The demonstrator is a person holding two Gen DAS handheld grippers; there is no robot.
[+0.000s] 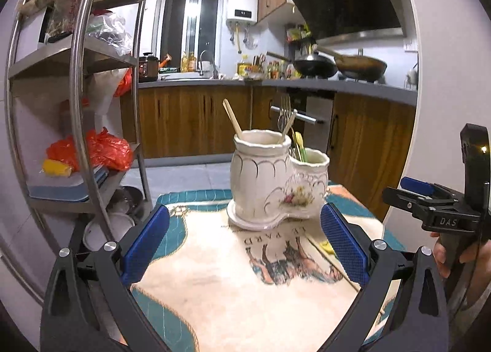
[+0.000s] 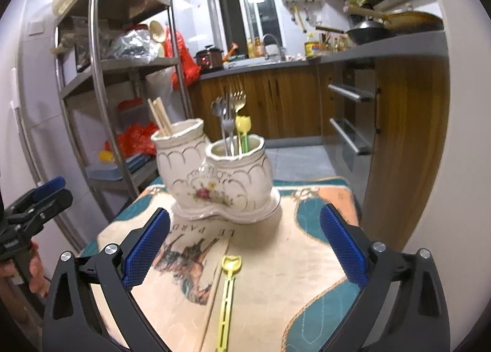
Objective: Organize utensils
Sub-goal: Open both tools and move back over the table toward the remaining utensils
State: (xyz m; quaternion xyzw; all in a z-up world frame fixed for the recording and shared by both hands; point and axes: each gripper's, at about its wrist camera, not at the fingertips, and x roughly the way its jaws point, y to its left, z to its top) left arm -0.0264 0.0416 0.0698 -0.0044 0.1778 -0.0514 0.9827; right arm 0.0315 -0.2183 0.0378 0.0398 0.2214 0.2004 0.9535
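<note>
A white two-cup ceramic holder [image 1: 274,181] [image 2: 214,174] stands on the cloth-covered table. Its taller cup holds wooden chopsticks [image 1: 233,120] [image 2: 161,118]. The lower cup holds metal forks and spoons [image 2: 228,112] with a yellow-green plastic utensil [image 2: 244,131]. A yellow plastic spoon [image 2: 227,296] lies flat on the cloth between the right gripper's fingers, untouched. My left gripper [image 1: 245,244] is open and empty in front of the holder. My right gripper [image 2: 245,244] is open too. It also shows at the right edge of the left wrist view, the right gripper [image 1: 429,198], held by a hand.
A steel shelf rack [image 1: 76,106] [image 2: 101,91] with bags and dishes stands left of the table. Wooden cabinets and a counter with woks [image 1: 337,65] run behind and to the right. The cloth [image 1: 230,284] has bare room in front of the holder.
</note>
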